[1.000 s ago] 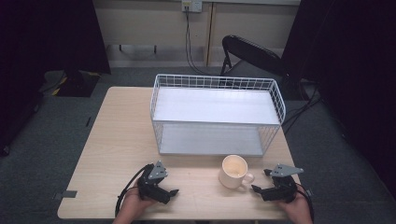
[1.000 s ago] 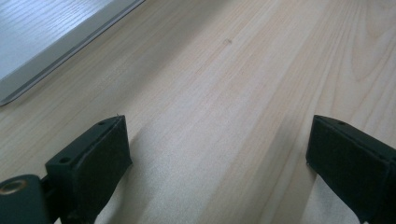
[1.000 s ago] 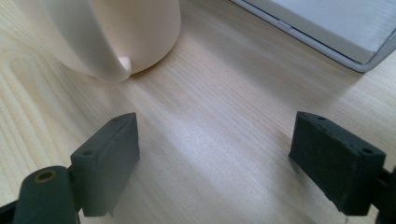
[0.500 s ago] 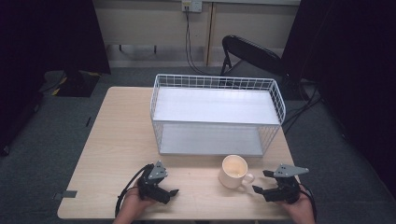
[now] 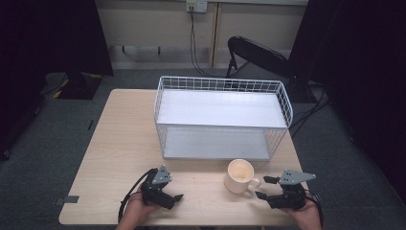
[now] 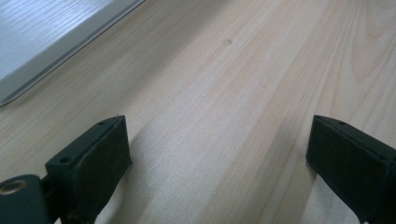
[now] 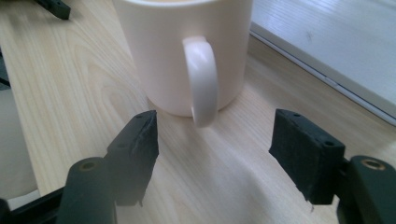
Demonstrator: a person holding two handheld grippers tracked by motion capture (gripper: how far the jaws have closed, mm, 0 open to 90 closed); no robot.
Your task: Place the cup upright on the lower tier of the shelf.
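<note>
Holding our right gripper (image 5: 265, 188) open, we have edged it closer to the mug (image 5: 240, 176) handle. Our left gripper (image 5: 174, 197) stays open on the surface (image 5: 119, 143), unmoved.

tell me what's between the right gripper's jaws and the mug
Nothing but bare wooden table. In the right gripper view the open right gripper faces the mug, its handle pointing back toward the gap between the jaws, untouched.

Right gripper (image 5: 263, 188) edges left toward mug (image 5: 239, 176); jaws spread wide, lined up either side of handle (image 7: 201, 79).
</note>
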